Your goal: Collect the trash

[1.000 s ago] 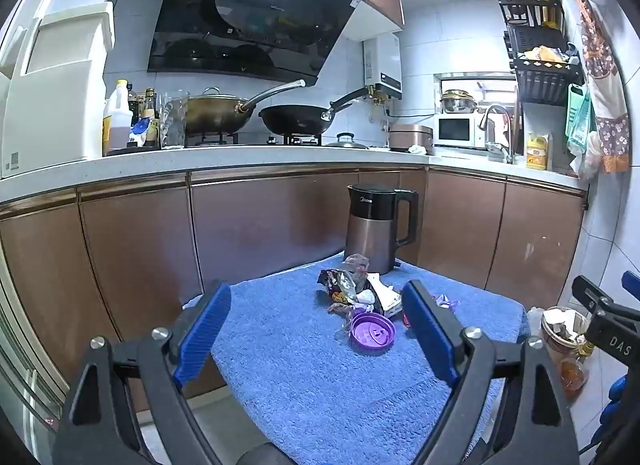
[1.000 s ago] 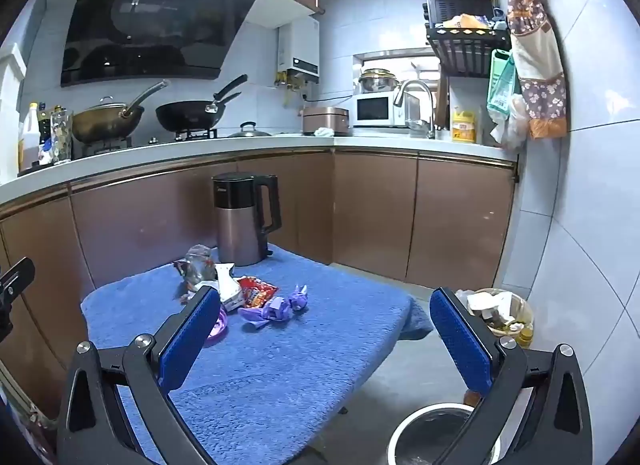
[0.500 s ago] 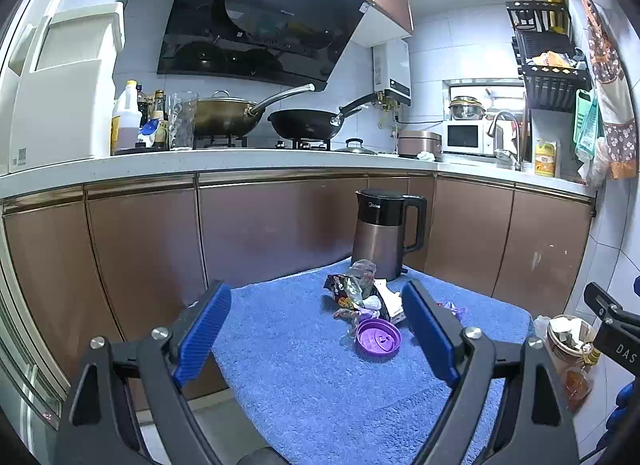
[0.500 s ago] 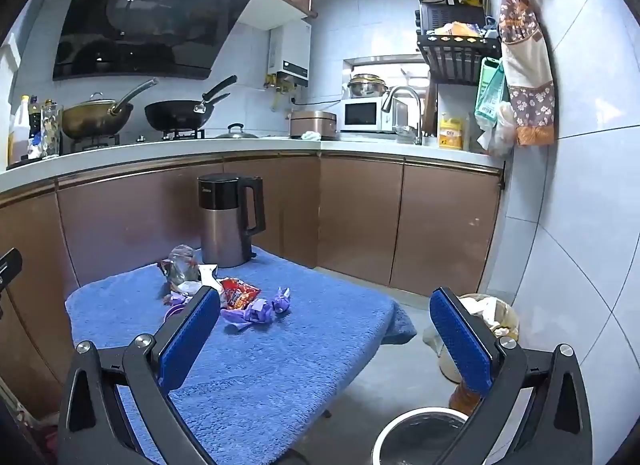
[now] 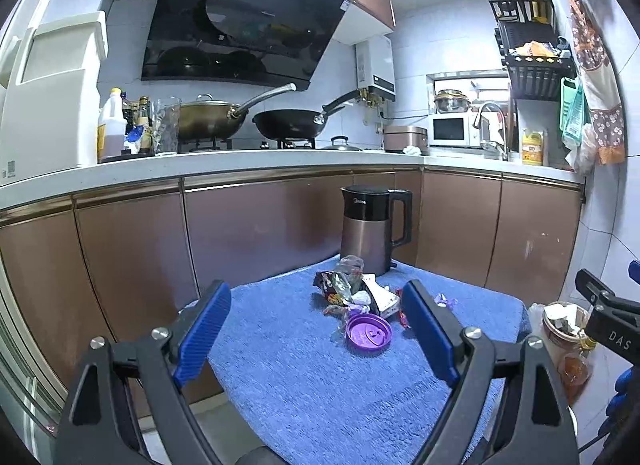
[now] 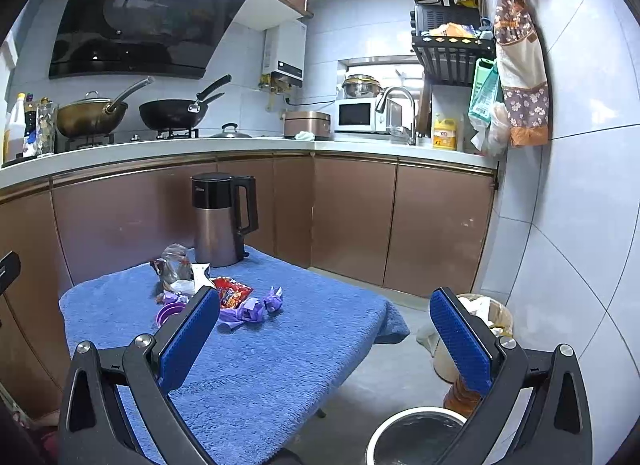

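Between the left gripper [image 5: 316, 335]'s blue pads there's nothing but towel: jaws spread wide, empty, hovering off the near edge of the blue towel-covered table [image 5: 288, 377]. Straight ahead along its fingers, slightly right of centre, sits the purple lid [image 5: 368, 333], flat on the towel, nearest item to that claw. Just behind the lid is the wrapper pile [image 5: 352, 291], crumpled foil and white paper, bunched against the foot of the kettle [image 5: 370, 227]. Right gripper [image 6: 324, 337] is also spread wide and empty, pointed more toward the table's right edge and the floor. From it the trash lies ahead and to the left: red snack packet [image 6: 232, 292] and purple wrappers [image 6: 256, 307] near its left finger line, the pair strung out roughly left-right across the towel. Lid and foil pile are further left still, partly hidden by that finger. So my read: left arm is better lined up for lid and foil pile, right arm for red packet and purple wrappers. Bins are both on the right side: white-rimmed bin [image 6: 416, 437] on the floor directly under the right claw, and a full waste basket [image 6: 486, 311] by the wall past the table corner. Whatever the left picks up probably has to cross the table to reach either. The kettle is close enough behind the pile to get bumped on a deep reach.
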